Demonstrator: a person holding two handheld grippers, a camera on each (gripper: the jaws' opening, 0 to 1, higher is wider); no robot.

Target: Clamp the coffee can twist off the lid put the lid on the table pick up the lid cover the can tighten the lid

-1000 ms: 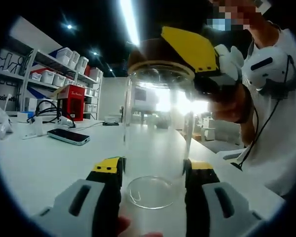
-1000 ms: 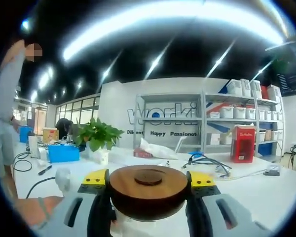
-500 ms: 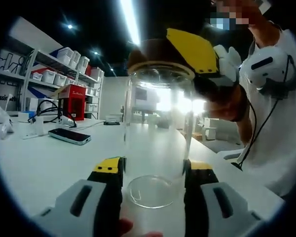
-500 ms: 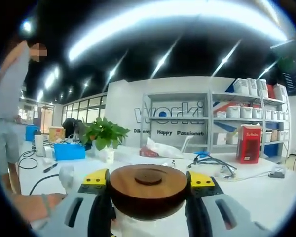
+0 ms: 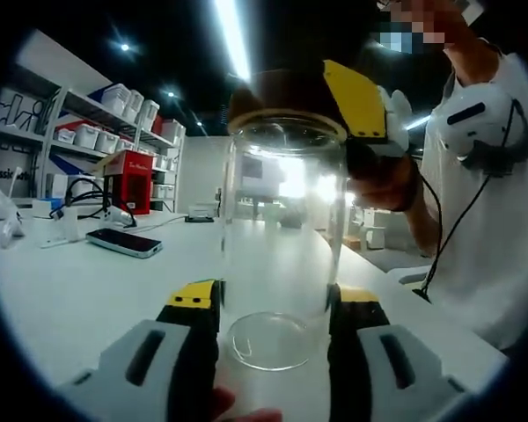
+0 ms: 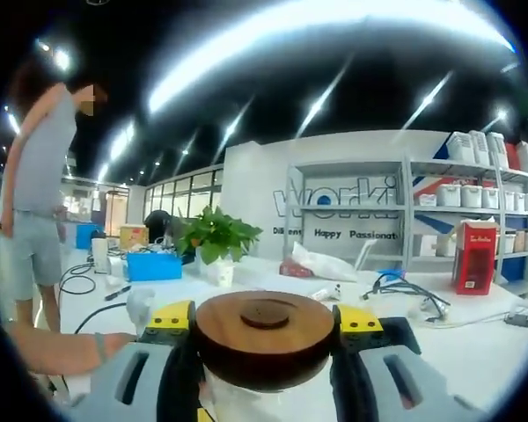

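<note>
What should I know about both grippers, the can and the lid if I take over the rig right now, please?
Left gripper: shut on the clear can, low on its sides, holding it upright on the white table.
Right gripper: shut on the brown wooden lid, which sits on the can's mouth.
Done: can clamped, lid gripped.
Cannot tell from these pictures whether the lid is being twisted off or tightened back on.
Left: finish that twist; if it is coming off, set the lid on the table, pick it up, cover the can and tighten.
</note>
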